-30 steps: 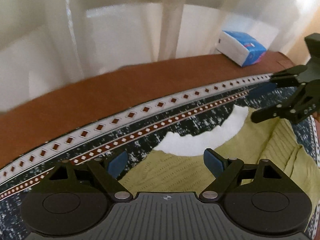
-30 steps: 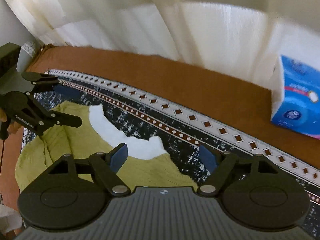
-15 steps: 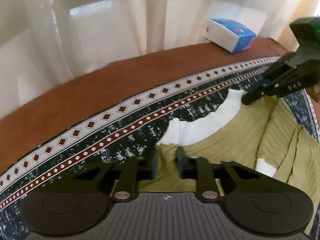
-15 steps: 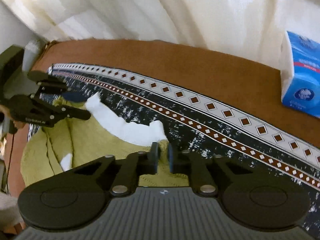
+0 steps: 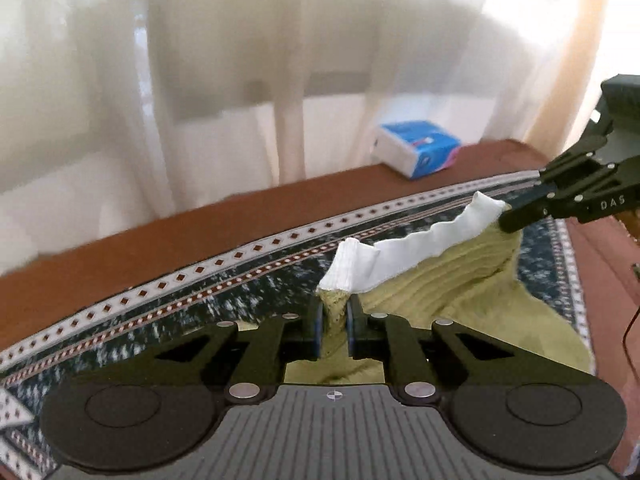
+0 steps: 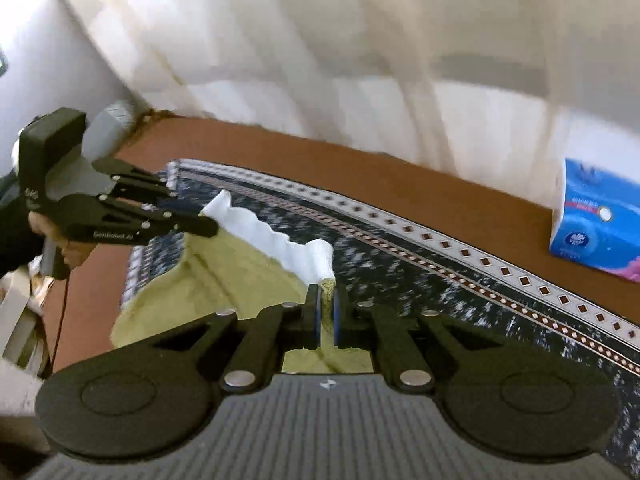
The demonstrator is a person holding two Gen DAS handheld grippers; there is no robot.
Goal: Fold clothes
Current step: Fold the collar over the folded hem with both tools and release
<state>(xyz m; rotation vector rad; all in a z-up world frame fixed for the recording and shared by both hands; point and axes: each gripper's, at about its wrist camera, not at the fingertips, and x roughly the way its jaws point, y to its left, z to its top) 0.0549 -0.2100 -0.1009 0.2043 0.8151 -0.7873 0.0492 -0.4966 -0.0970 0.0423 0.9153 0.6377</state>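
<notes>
An olive-green knitted sweater with a white ribbed hem band hangs between my two grippers above a dark patterned cloth. My left gripper is shut on one corner of the sweater just below the white band. In the same view my right gripper pinches the opposite corner at the far right. The right wrist view shows my right gripper shut on green knit, the white band stretching left to my left gripper, held by a person's hand.
The dark cloth has a white border with brown diamonds and lies on a brown table. A blue and white tissue pack sits at the table's far edge, also seen as tissue pack. Pale curtains hang behind.
Both grippers went from open above the flat sweater to shut on its hem corners. They have lifted the hem edge off the cloth, stretching the white band between them.
</notes>
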